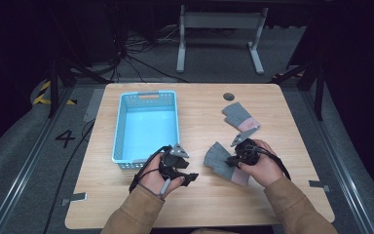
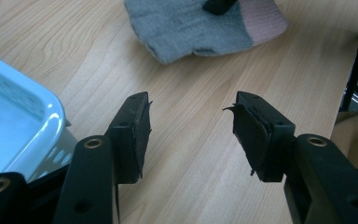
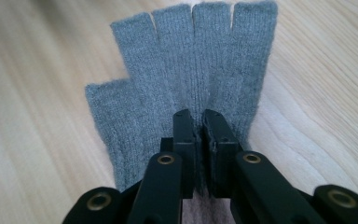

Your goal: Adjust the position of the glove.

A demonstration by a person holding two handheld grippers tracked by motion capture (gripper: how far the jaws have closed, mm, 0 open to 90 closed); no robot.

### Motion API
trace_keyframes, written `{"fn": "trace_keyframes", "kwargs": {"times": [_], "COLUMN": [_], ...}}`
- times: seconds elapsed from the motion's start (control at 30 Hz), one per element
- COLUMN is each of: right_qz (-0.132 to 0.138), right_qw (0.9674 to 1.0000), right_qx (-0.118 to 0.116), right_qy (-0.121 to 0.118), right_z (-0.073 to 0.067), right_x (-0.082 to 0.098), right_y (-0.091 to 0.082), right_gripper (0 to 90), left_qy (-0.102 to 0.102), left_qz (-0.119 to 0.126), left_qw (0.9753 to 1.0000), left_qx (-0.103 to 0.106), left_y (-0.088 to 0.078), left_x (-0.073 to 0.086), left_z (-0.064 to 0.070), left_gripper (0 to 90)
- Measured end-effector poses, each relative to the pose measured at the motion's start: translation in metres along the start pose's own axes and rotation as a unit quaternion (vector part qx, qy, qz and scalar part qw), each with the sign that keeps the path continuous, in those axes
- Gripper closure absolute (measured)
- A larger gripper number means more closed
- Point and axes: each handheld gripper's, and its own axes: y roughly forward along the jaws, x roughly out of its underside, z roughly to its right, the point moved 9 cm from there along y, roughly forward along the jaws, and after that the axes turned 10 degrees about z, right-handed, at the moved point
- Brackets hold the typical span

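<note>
Landmark: light-blue perforated plastic basket [image 1: 146, 125] on the pale wooden table [image 1: 199, 204]. Right of the basket, a grey knitted fingerless glove with pink cuff [image 1: 220, 161] lies flat. Right gripper [image 3: 199, 122] is clamped on a pinch of its knit at the palm. Left gripper [image 2: 191, 128], by the basket's near corner, jaws apart over bare wood. A second, seemingly matching glove [image 1: 240, 117] lies farther right of the basket, well apart.

Sleeves: tan-brown fabric on both forearms, cuffs ending at the wrists.
Left tool [image 1: 187, 176]: black body, grey three-cornered plate on top, black cable looped beside the hand.
Right tool [image 1: 233, 160]: black, same grey plate, black cable trailing.
Jaws: matte black, brass-coloured rivets at the joints, worn dark pads.
</note>
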Motion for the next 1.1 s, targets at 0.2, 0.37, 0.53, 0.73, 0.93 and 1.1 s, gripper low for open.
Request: {"fn": "trace_keyframes", "kwargs": {"times": [0.2,0.37,0.53,0.73,0.93,1.1], "right_qz": [-0.007,-0.025,-0.001,0.023,0.019,0.01], "right_qw": [0.999,0.9958,0.9959,0.998,0.9956,0.9935], "right_qx": [-0.028,-0.05,-0.056,-0.056,-0.091,-0.112], "right_qy": [-0.035,-0.071,-0.071,-0.019,-0.015,-0.016], "right_z": [-0.012,-0.017,-0.019,-0.022,-0.03,-0.037], "right_x": [0.008,0.018,0.017,0.019,0.031,0.045], "right_y": [0.001,0.007,0.006,-0.015,-0.026,-0.031], "right_gripper": [85.1,84.8,76.3,86.8,88.2,89.2], "left_qy": [0.004,0.008,0.01,0.016,0.02,0.027], "left_qz": [-0.002,-0.002,-0.004,-0.002,-0.003,-0.005], "left_qw": [1.0,0.9999,0.9999,0.9997,0.9995,0.9991], "left_qx": [0.004,0.009,0.013,0.017,0.024,0.033], "left_y": [0.003,0.006,0.008,0.011,0.015,0.02], "left_x": [-0.002,-0.005,-0.008,-0.012,-0.015,-0.019], "left_z": [0.001,0.003,0.004,0.006,0.007,0.01], "left_gripper": [46.9,46.9,46.9,46.9,46.9,46.9]}}
